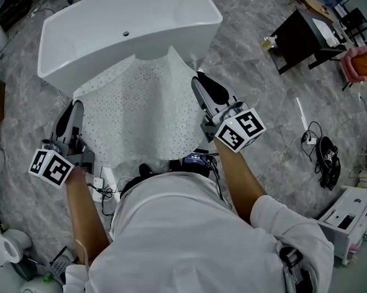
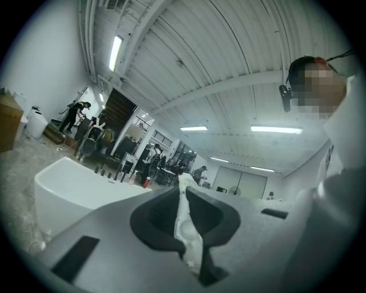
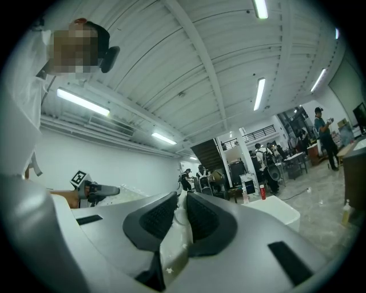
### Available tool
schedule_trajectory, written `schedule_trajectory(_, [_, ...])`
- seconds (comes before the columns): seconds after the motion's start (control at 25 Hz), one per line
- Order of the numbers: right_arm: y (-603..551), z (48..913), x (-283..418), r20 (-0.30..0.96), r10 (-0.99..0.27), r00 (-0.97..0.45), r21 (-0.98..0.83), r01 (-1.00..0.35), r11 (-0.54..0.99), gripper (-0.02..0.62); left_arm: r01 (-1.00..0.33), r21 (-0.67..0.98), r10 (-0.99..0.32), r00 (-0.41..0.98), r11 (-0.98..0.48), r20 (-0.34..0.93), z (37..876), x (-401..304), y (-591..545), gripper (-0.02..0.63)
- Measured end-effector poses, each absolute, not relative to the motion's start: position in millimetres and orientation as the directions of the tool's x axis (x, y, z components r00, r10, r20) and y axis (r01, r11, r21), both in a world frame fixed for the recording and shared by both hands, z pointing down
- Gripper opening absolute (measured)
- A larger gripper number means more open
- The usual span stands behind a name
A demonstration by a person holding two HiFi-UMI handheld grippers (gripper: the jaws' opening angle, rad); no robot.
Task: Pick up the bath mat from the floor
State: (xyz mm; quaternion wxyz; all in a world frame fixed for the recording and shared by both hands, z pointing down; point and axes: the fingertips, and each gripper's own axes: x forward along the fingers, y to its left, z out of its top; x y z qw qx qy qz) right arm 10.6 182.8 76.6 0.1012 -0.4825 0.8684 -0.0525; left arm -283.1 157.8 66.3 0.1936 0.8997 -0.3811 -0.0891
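The bath mat (image 1: 139,111) is white, with a dotted texture, and hangs spread out in front of me between both grippers, lifted off the floor. My left gripper (image 1: 73,116) is shut on its left edge, and my right gripper (image 1: 203,87) is shut on its right edge. Between the dark pads in the left gripper view runs a thin strip of the bath mat (image 2: 186,220). In the right gripper view a white fold of the bath mat (image 3: 177,232) is pinched the same way, and the left gripper (image 3: 94,190) shows far off at the left.
A white bathtub (image 1: 126,27) stands just beyond the mat on the grey marble floor. A black table (image 1: 301,38) sits at the upper right. Cables and a power strip (image 1: 101,184) lie by my feet. White fixtures (image 1: 8,248) line the left edge.
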Motion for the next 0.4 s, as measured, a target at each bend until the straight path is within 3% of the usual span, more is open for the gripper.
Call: schedule_trajectory(0.4, [182.4,78.4,47.2,-0.151,-0.848,-0.508,-0.215,-0.82,0.53,0.074,-0.657,0.412,-0.723,0.691,-0.632,-0.007,62.7,-252.0,158.8,0.037])
